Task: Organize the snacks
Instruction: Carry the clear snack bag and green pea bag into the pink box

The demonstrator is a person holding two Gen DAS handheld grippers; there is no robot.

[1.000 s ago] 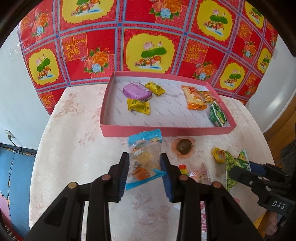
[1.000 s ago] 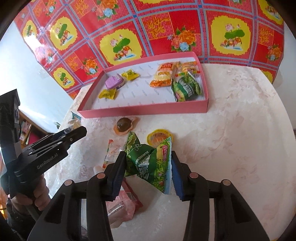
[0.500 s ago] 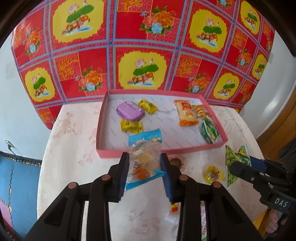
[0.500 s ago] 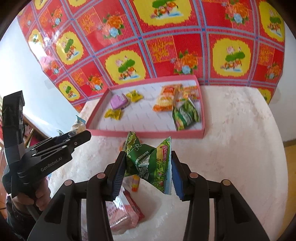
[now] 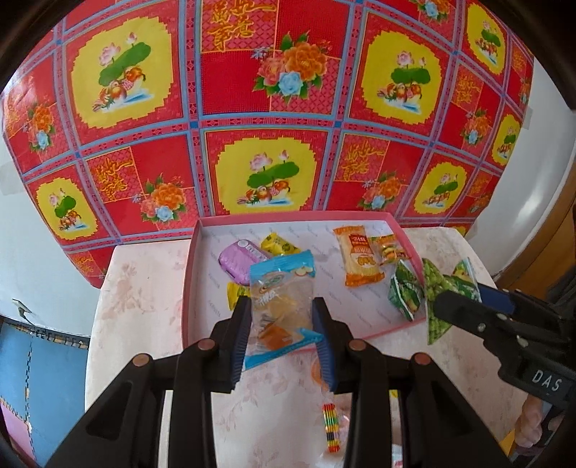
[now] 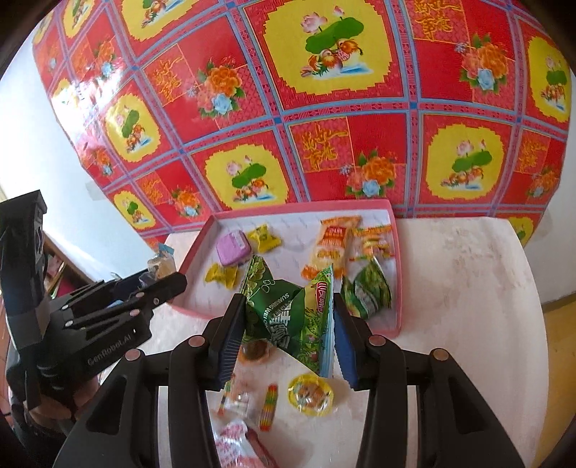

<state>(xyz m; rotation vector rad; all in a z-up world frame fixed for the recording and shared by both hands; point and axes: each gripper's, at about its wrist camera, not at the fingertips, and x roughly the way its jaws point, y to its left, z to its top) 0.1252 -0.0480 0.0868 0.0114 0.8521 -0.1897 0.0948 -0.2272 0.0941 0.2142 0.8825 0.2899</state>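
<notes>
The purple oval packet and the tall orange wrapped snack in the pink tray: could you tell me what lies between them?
In the left wrist view, a small yellow wrapped candy lies between the purple oval packet and the tall orange wrapped snack; beyond it the pink tray floor is bare.

A: Any lettering you can make out?

B: White letters "DAS" on the black body of the right gripper (image 5: pixel 464 309), at the right edge of the left wrist view. "GenRobot.AI" runs along the side of the left gripper (image 6: pixel 169 288) in the right wrist view.

A: And the packets?

B: The green snack bag (image 6: pixel 288 316) shows "SUANING WEI" in white, beside Chinese characters too small to read. The cloth on the wall (image 5: pixel 230 28) carries gold Chinese characters.
</notes>
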